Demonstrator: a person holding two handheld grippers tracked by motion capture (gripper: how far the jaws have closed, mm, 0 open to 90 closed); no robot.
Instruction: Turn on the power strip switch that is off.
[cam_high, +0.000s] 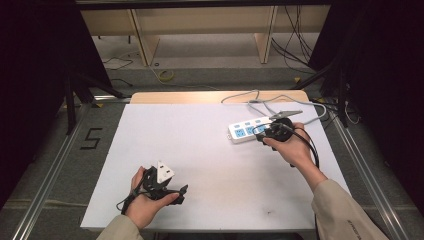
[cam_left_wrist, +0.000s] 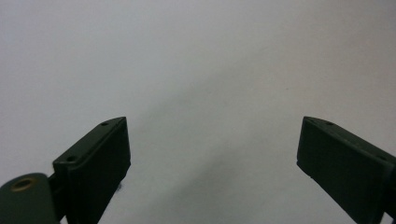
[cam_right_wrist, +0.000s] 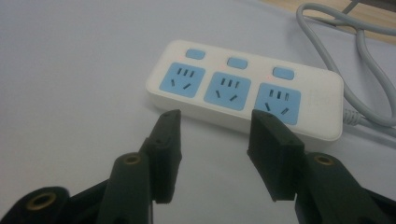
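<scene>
Right gripper (cam_right_wrist: 215, 123) apart, nothing between the jaws, just beside the white power strip (cam_right_wrist: 243, 88) near the far right of the table (cam_high: 200, 165). Three blue sockets facing up, a small red light by one switch (cam_right_wrist: 283, 72). Grey cord (cam_right_wrist: 369, 60) looping off behind. Left gripper (cam_left_wrist: 212, 140) wide apart over bare table, well apart from the strip. Could bump a switch by mistake, or push the light strip sideways.

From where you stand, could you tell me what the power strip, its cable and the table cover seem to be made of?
Power strip: looks like hard white plastic with a slight sheen, sockets faced in matte blue. Cable: grey rubbery or PVC sheath, bending in soft loops. Table cover: plain matte white sheet, perhaps paper or foam board; I cannot tell which.
</scene>
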